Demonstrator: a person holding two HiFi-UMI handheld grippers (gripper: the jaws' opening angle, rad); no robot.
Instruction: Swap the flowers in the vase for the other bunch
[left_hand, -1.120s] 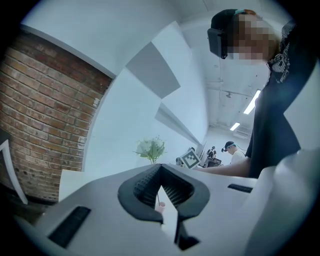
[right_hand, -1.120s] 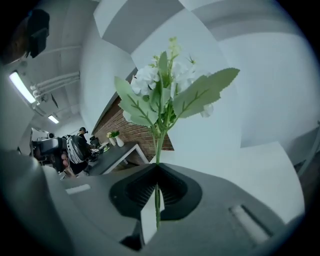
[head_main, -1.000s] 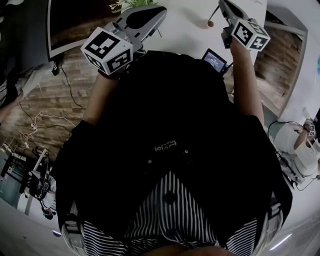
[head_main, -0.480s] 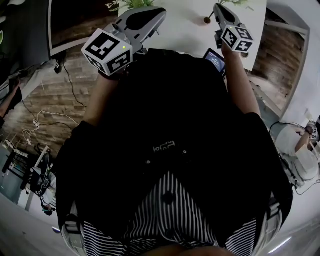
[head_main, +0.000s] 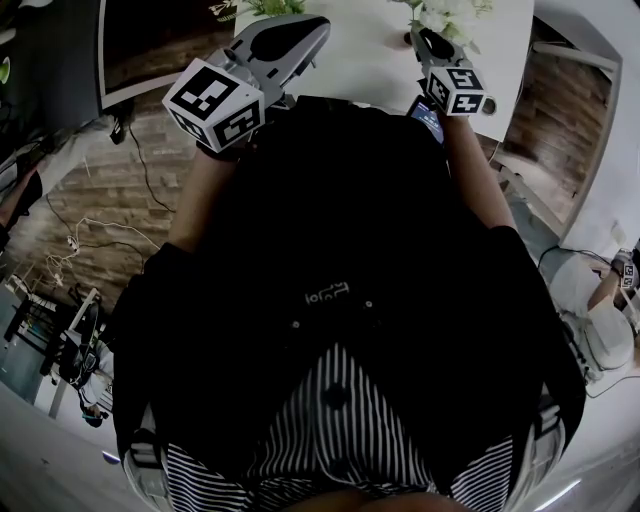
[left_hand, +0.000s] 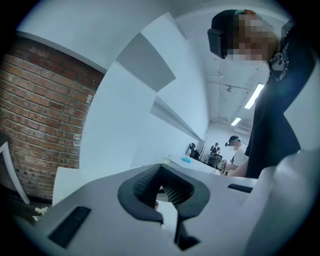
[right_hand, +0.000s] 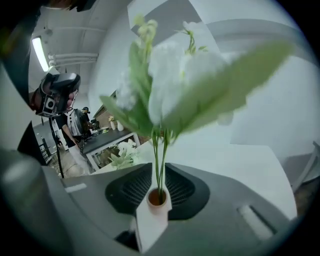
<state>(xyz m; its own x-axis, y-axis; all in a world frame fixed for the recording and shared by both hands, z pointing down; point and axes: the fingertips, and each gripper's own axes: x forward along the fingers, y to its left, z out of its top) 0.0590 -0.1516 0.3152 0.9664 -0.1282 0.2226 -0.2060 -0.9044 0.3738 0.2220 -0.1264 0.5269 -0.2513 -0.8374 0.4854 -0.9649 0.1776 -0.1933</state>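
White flowers (right_hand: 175, 65) with green leaves fill my right gripper view. Their thin stems (right_hand: 161, 160) drop straight into the mouth of a narrow white vase (right_hand: 156, 201) with a brown inner rim. My right gripper (right_hand: 158, 172) sits around those stems just above the vase. Its jaws have just been opening and now stand a little apart. The stems rise between the ribbed pads (right_hand: 130, 187), which do not seem to press on them.

The vase stands upright on the white table (head_main: 365, 60), toward its right side. In the head view the gripper's body hides the vase and only the blossoms show past its tip.

The other bunch (right_hand: 121, 154), also white with green leaves, lies on the table off to the left of the vase. In the head view it is near the tip of my left gripper (left_hand: 161, 174). That gripper hangs over the table's near left edge, jaws closed together with nothing between them. Its view shows a brick wall (left_hand: 40, 115) beside pale panels.
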